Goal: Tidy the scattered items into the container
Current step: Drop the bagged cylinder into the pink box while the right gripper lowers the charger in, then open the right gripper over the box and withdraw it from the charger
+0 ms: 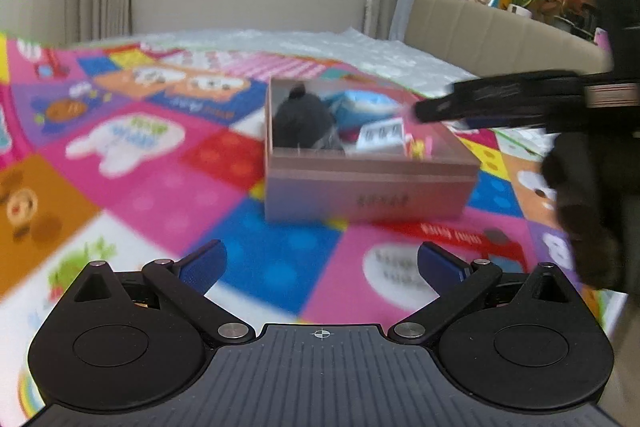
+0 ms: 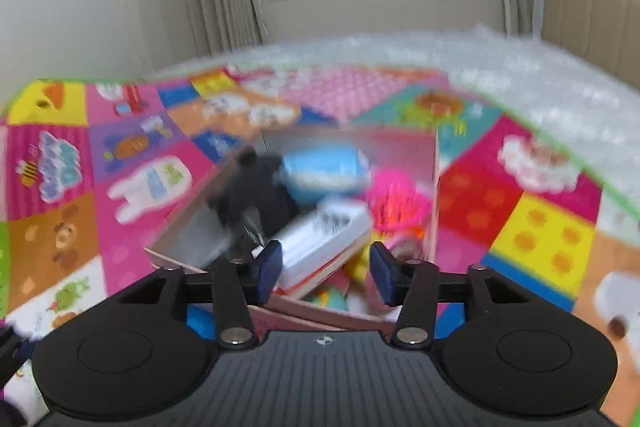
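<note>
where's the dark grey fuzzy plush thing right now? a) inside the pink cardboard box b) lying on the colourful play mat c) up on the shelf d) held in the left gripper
a: the dark grey fuzzy plush sits inside the pink cardboard box, beside a light blue packet.

A bright play mat (image 1: 168, 167) of coloured squares with cartoon animals and dots covers the near part of the bed, and past its far edge a white, bumpy bedspread (image 1: 360, 47) runs on toward the wall under the window. Directly on the mat stands an open pink cardboard box (image 1: 360, 195), its long side facing the left wrist view. From the right wrist view the same box (image 2: 434, 187) sits near the mat's middle, with patterned squares showing on each side of it.
</note>
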Motion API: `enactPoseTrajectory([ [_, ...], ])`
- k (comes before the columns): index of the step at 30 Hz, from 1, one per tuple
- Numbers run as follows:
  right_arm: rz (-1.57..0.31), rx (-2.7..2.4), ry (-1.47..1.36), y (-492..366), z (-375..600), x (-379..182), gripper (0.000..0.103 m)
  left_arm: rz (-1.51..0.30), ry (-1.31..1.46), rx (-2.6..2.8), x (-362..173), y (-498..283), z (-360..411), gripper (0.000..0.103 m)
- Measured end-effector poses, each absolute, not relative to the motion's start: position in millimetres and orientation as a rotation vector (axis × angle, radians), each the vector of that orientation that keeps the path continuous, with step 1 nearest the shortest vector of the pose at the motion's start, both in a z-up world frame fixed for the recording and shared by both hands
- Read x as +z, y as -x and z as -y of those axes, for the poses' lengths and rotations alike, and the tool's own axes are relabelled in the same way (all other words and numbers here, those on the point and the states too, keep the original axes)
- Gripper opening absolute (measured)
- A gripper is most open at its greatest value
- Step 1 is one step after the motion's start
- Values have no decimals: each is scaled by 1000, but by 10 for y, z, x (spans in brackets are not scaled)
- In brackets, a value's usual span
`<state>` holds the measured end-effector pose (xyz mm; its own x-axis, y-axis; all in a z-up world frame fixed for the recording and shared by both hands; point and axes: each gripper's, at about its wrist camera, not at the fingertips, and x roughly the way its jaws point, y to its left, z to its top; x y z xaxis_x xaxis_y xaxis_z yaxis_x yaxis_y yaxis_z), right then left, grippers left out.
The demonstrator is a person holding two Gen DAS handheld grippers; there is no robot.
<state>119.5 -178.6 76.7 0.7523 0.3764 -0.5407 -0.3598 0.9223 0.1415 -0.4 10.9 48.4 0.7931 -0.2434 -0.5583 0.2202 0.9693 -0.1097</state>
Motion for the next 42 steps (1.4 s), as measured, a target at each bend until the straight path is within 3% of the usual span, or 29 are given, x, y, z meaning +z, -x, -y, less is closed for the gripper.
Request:
enactPoseTrajectory([
  [2, -541, 367, -62, -1166, 1928, 868, 93, -598, 19, -231, 484, -175, -54, 103],
  [4, -533, 348, -109, -1243, 2072, 881, 103, -611, 9, -226, 442, -375, -5, 103],
  [14, -757, 490, -445, -1940, 2322, 367, 103, -649, 53, -340, 224, -901, 42, 103],
  [35, -701, 571, -99, -2232, 928, 364, 103, -645, 125, -190, 347, -849, -569, 103],
  [42, -685, 529, -180, -1791, 1311, 383, 103, -629, 192, -105, 267, -546, -460, 103],
])
